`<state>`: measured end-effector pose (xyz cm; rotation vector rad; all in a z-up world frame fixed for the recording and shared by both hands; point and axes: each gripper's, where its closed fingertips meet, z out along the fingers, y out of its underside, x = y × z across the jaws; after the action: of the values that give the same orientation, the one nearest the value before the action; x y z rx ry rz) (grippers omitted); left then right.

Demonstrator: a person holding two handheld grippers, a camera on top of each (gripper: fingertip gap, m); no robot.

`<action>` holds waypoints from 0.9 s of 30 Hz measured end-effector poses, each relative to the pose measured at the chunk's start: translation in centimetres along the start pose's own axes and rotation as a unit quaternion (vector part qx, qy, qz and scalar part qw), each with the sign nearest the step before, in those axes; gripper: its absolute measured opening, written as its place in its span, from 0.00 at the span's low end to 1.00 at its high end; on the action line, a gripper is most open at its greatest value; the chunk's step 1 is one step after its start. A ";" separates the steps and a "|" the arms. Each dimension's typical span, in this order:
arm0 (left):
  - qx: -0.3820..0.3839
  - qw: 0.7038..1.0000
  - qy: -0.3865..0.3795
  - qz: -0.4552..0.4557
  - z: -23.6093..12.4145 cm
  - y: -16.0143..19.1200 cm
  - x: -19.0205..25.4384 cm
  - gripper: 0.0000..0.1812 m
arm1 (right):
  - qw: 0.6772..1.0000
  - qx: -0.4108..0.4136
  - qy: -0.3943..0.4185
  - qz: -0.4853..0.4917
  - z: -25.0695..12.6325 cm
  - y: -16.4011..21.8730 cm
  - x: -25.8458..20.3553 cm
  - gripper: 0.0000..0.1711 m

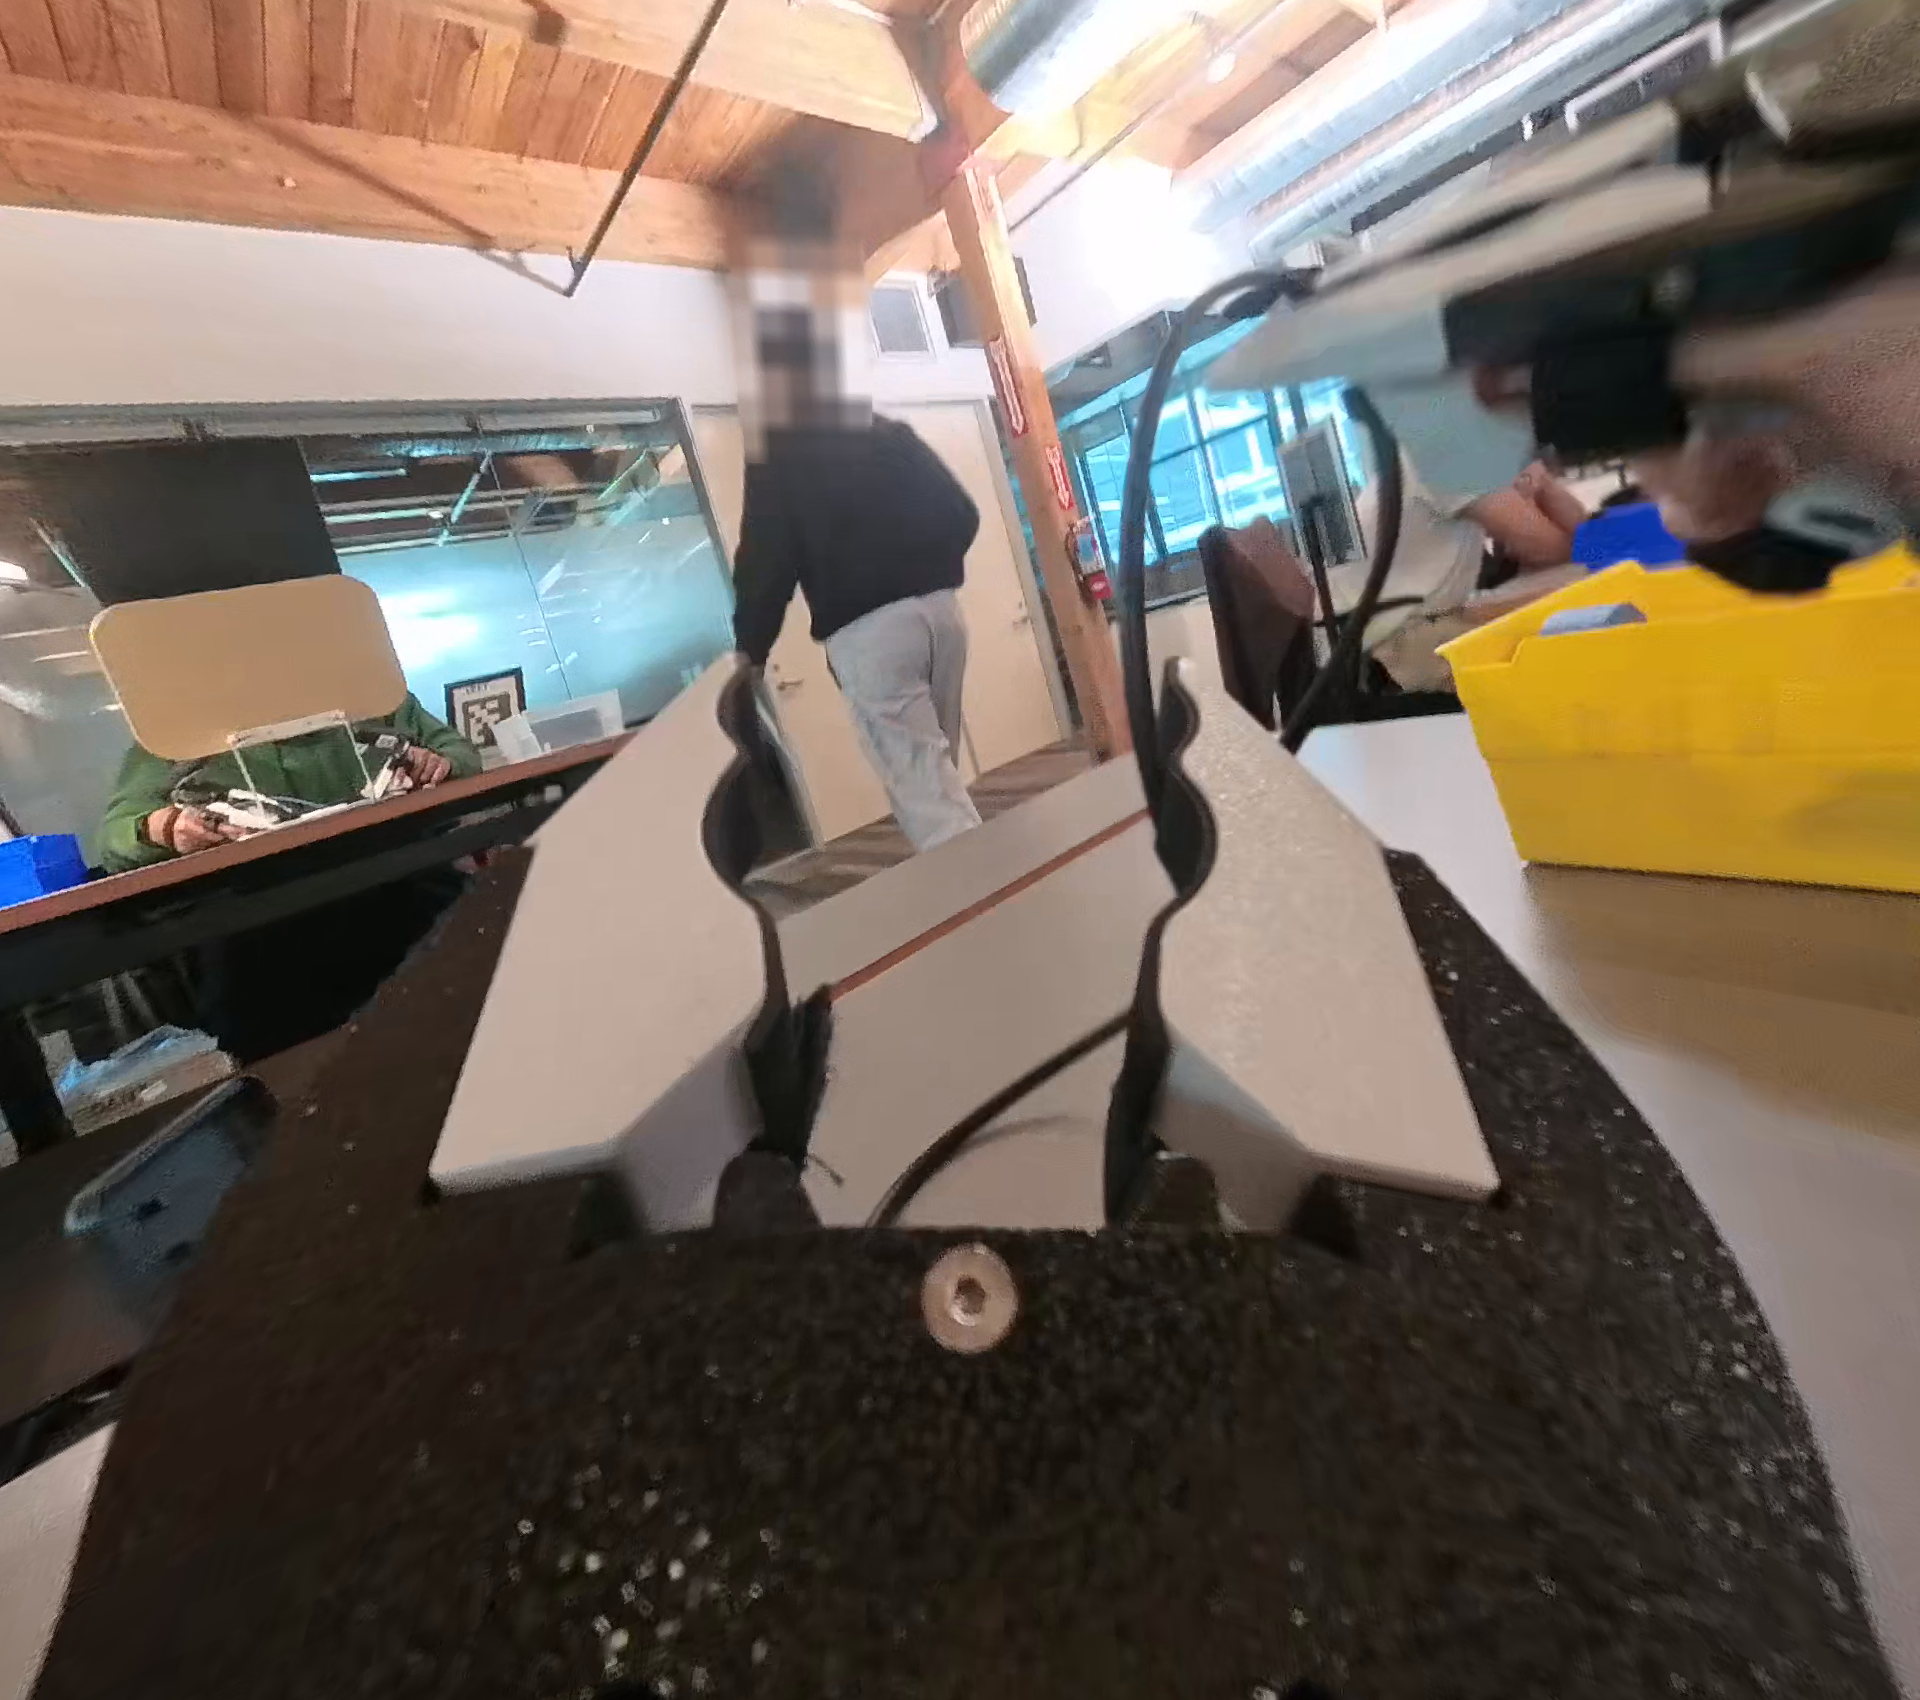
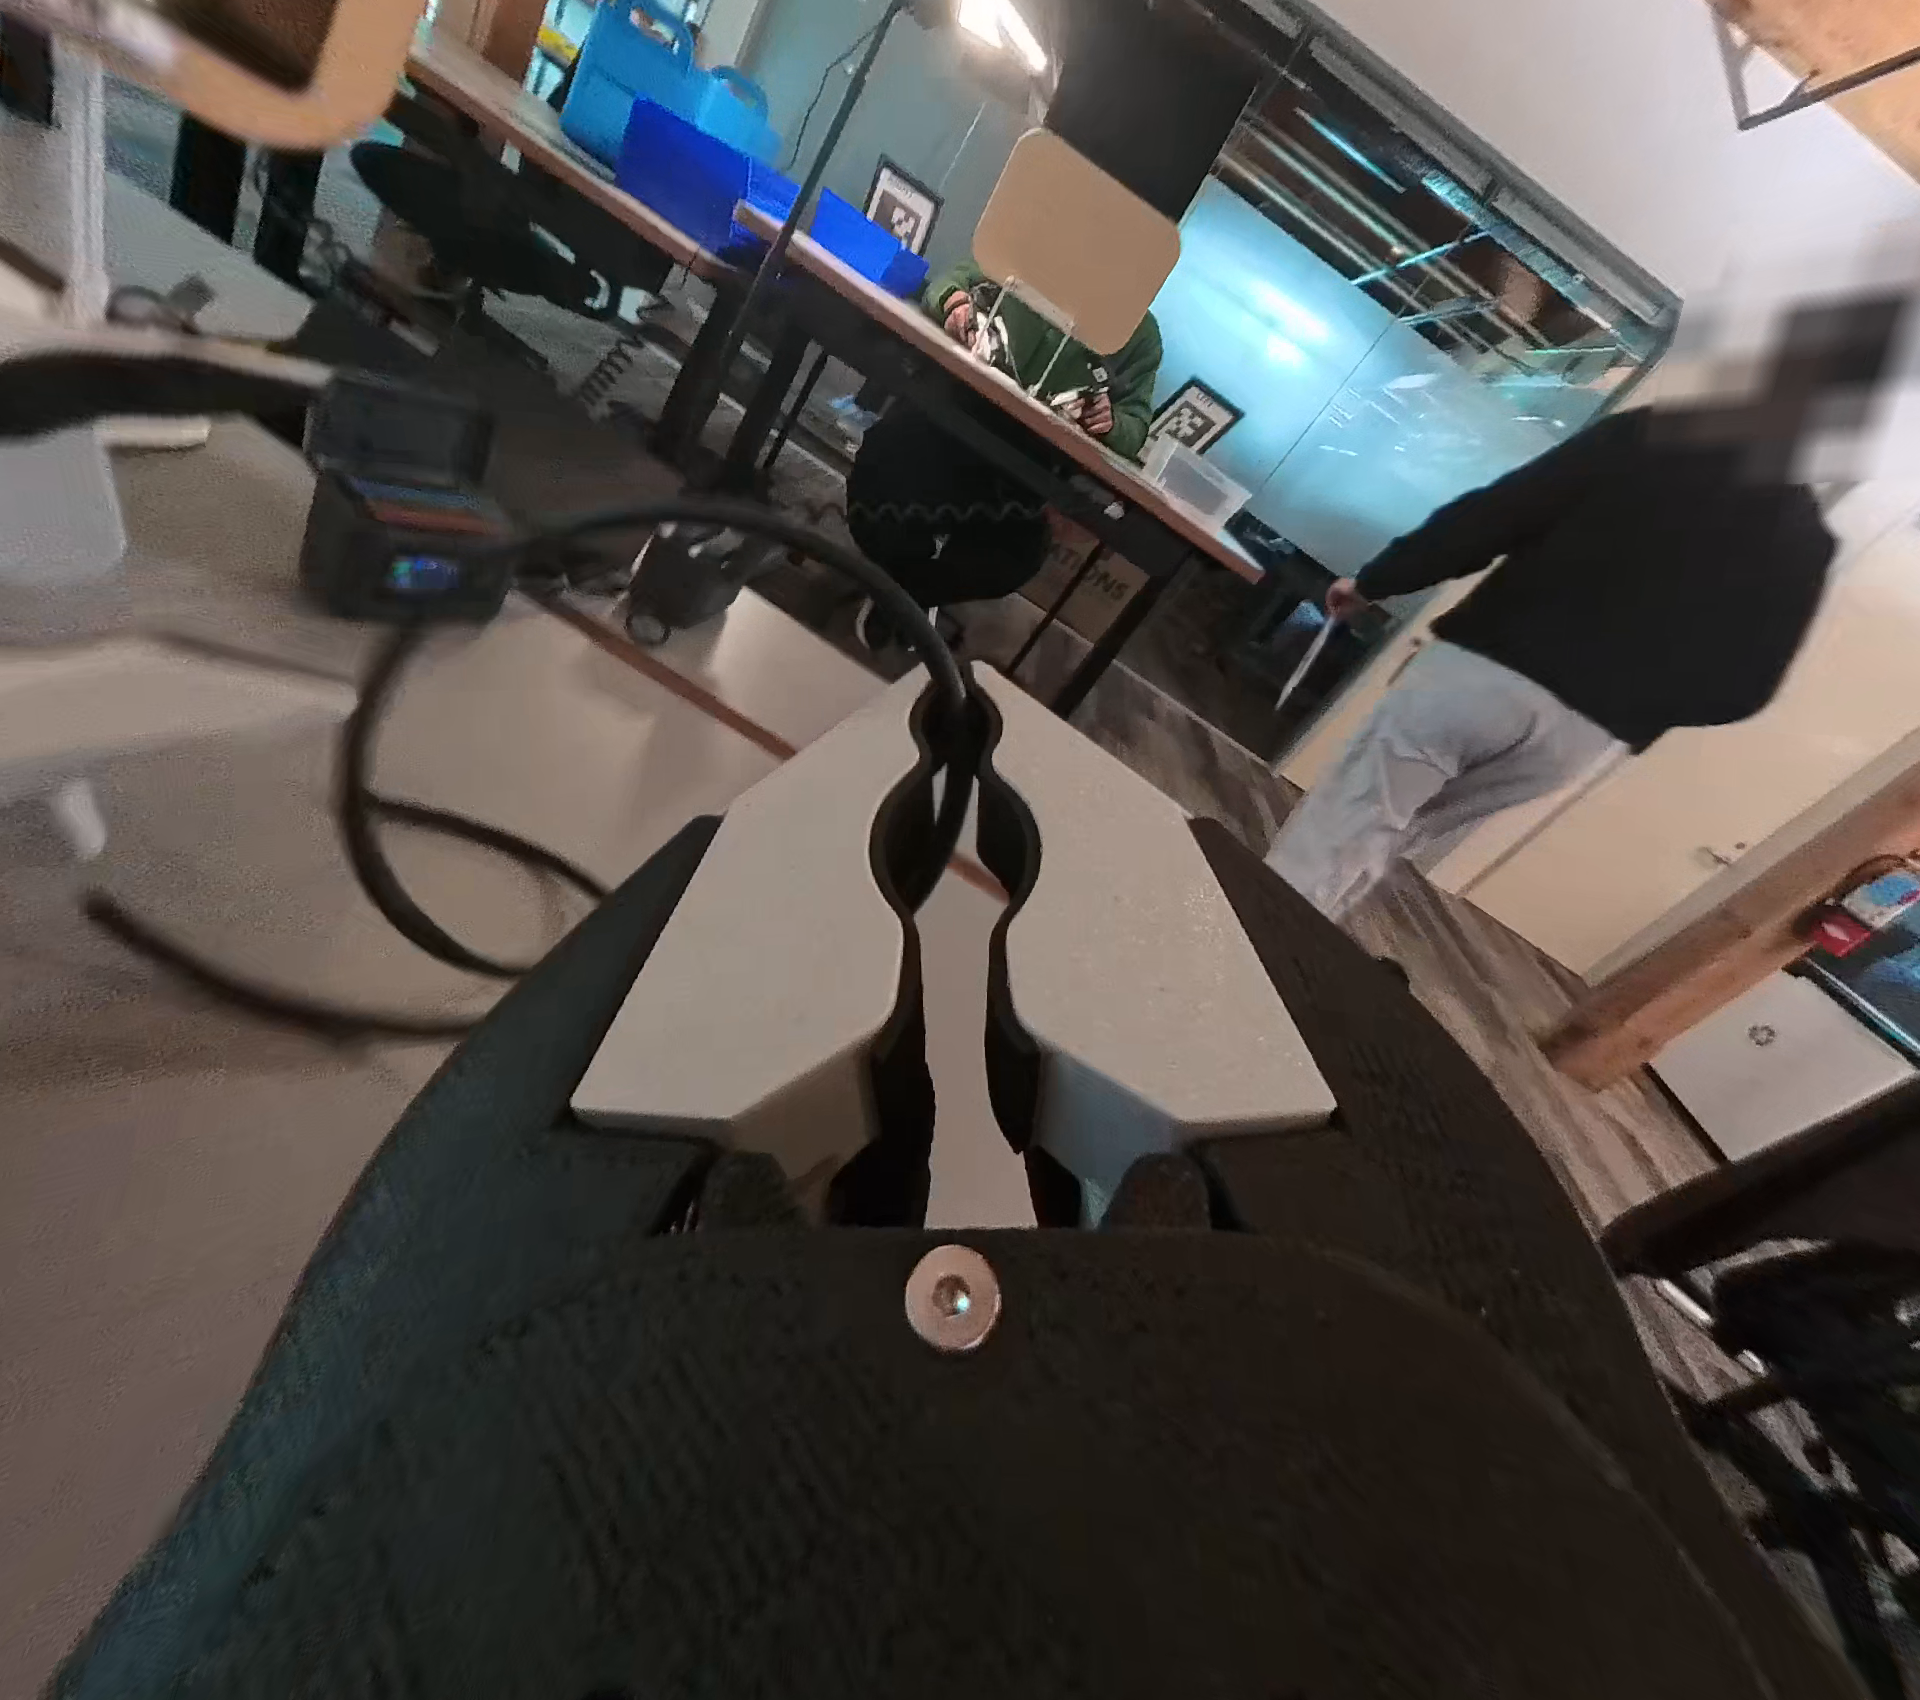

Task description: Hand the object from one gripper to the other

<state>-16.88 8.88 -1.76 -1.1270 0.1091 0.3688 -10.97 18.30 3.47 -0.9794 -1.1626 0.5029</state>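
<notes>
Grey tabletop [image 1: 1714, 1079] carries the scene, its far edge trimmed with a thin reddish strip. Near its right edge, in the left wrist view, stands a yellow bin [image 1: 1704, 746] with a pale blue thing inside that is too blurred to tell apart.

The left gripper [image 1: 961, 819] has its grey fingers [image 1: 623, 975] spread wide, with bare tabletop showing between them. A black cable [image 1: 1135, 528] rises in a loop past the inner face of its right finger and arches up to the right, where the right gripper [image 1: 1496, 320] shows blurred at the upper right edge with a hand wrapped round it. Whether the cable touches that right finger of the left gripper I cannot tell.

In the right wrist view the right gripper [image 2: 961, 705] is narrow, its fingers [image 2: 790, 954] pinched at the tips on the black cable [image 2: 727, 523]. From the tips the cable sweeps up and left toward a blurred dark device [image 2: 405, 497], then curls down in a loop lying on the tabletop [image 2: 208, 1131] toward its left side.

Beyond the far edge, a person in a green top [image 2: 1132, 393] sits at another table, and a person in a black top [image 1: 852, 518] stands on the floor.
</notes>
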 end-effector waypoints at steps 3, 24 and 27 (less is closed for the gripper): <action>0.038 0.999 -0.002 0.014 -0.6 -1.4 0.0 0.45 | 1.000 0.012 0.005 0.022 -0.7 -4.7 4.4 0.00; -0.006 1.000 -0.001 0.004 0.2 0.3 0.3 0.33 | 0.983 -0.080 0.166 -0.028 -14.1 -10.6 28.2 0.00; -0.007 1.000 0.001 0.001 0.2 0.3 0.3 0.33 | 0.979 -0.109 0.169 -0.017 -14.0 -5.6 26.8 0.00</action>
<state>-16.71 9.23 -2.03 -1.1412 0.1097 0.3719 10.69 30.81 21.35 -1.1803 -0.9371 0.1704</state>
